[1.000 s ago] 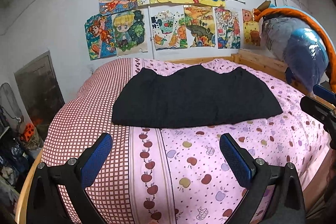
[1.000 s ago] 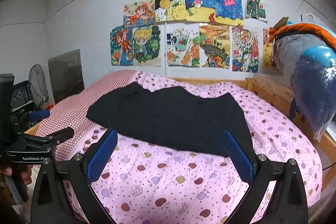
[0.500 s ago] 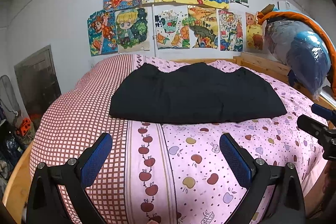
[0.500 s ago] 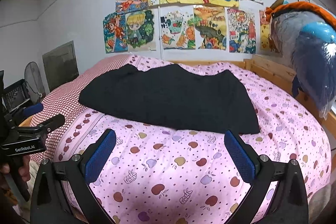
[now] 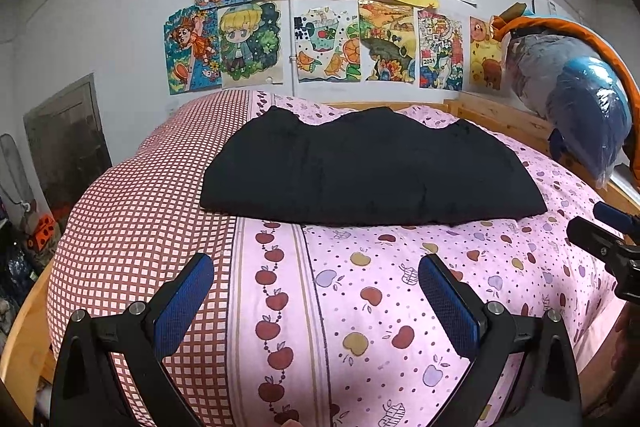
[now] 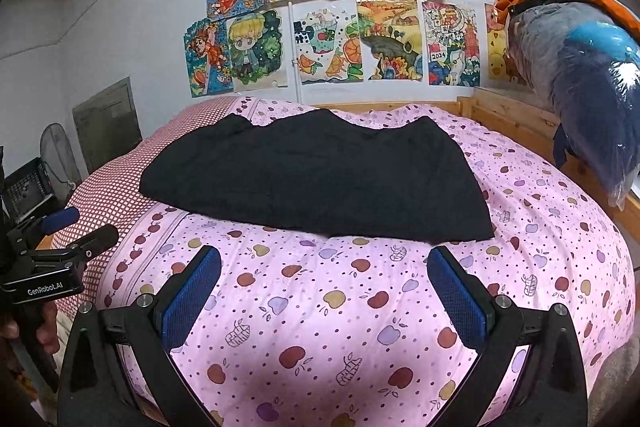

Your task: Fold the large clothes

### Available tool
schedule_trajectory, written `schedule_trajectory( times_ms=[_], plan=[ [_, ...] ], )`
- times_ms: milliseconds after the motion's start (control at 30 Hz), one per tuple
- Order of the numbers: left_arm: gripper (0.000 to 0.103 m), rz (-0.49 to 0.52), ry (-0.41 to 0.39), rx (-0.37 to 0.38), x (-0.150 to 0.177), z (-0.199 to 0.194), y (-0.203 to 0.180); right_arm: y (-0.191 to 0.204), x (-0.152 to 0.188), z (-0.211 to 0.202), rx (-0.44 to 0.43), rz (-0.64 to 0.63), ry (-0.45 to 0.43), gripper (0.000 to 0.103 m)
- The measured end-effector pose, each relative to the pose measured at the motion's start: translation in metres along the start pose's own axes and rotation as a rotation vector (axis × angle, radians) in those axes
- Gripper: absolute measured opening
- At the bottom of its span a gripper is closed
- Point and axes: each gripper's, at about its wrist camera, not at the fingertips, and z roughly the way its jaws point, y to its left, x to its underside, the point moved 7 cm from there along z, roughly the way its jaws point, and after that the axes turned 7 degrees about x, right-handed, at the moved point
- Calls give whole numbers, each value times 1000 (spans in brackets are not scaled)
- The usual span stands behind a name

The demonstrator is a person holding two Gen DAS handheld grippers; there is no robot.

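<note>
The black garment (image 5: 372, 171) is seen lying flat across the bed (image 5: 360, 307), seemingly folded once at most, while the left gripper (image 5: 316, 291) and right gripper (image 6: 324, 283) are held wide and empty, near it.

Left gripper (image 5: 316, 281): jaws spread wide, nothing between blue pads (image 5: 182, 301), held level, pointing forward. Right gripper (image 6: 324, 277): jaws equally wide, empty, level, alongside left one. Each shows at edge of other's view. Hand (image 6: 38, 327) grips left handle, fingers wrapped around it.
</note>
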Motion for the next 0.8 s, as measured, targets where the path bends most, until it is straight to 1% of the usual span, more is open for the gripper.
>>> schedule_trajectory(
  times_ms=[167,400,800],
  plan=[
    [103,10,-4,3,-1,-3,-5,-4,1,2,1,13,11,101],
    [103,22,-9,10,-2,-7,-11,-6,1,2,0,23,5,101],
    [103,27,-11,8,-4,-9,-13,-4,2,1,1,17,0,101]
  ],
)
